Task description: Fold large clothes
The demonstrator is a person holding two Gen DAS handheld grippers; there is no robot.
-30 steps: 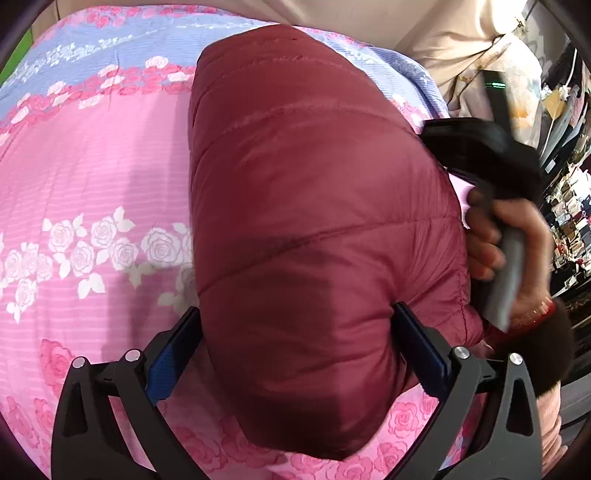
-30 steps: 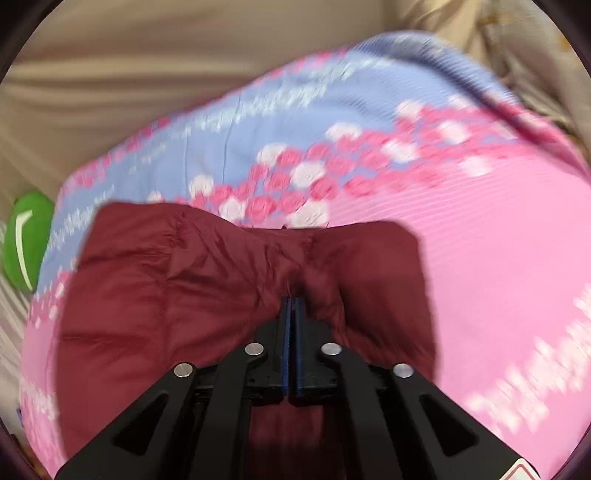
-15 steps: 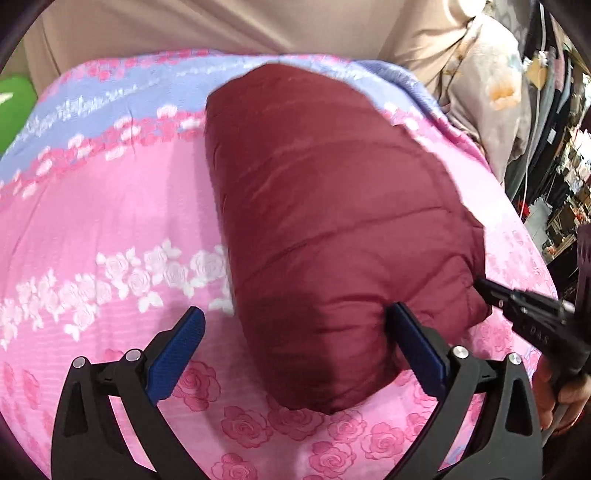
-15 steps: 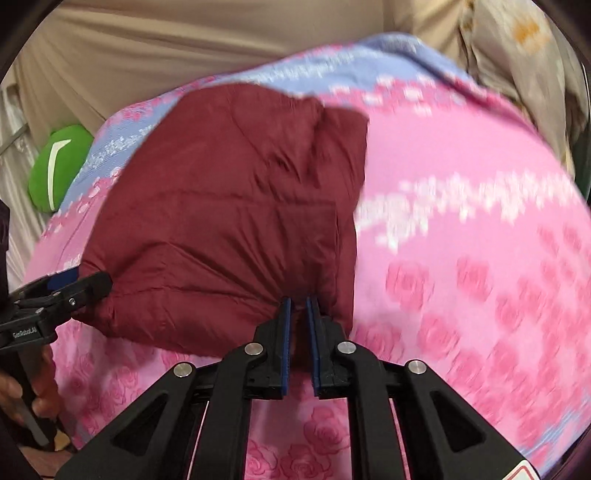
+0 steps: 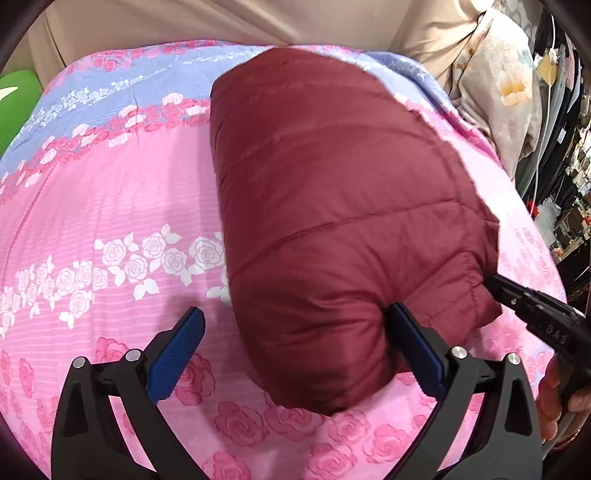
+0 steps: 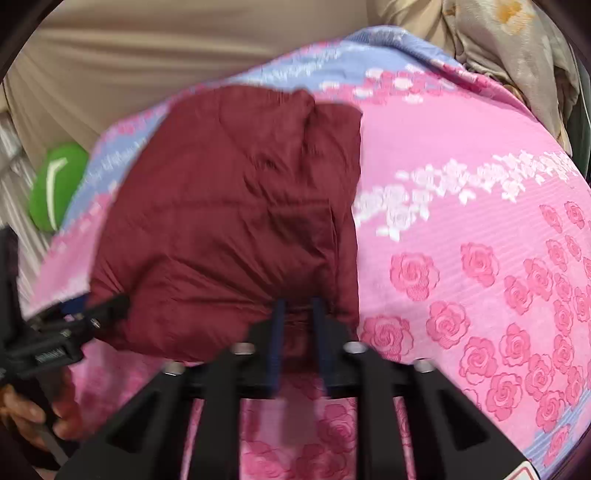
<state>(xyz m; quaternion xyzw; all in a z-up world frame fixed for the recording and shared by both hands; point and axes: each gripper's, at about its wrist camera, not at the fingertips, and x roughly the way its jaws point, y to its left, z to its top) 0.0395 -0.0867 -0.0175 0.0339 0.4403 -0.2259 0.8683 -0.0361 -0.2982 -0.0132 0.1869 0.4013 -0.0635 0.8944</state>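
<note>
**A:** One garment only: a maroon quilted puffer jacket, folded into a thick bundle and lying on the bedspread. No box, basket or other holder shows in either view, so there's nothing to report inside anything.

**B:** And the claws?

**A:** The left gripper stands wide apart. Its right pad touches the near end of the bundle, while the left pad sits clear of the cloth over the bedspread, so it pinches nothing. The right gripper has just been opening; its blue pads stand a modest gap apart at the jacket's near edge. That view is blurred, but a bit of maroon fabric seems to lie between them without being squeezed.

**B:** What about the surface?

**A:** The bedspread is pink with darker pink roses, a band of white roses across the middle, and a lilac-blue strip at the far edge. The jacket runs from the near side up onto that strip.

**B:** The room?

**A:** Beige fabric behind the bed, a bright green object at the far left, pale flowered cloth on the right, with dark, cluttered shelving beyond it.
</note>
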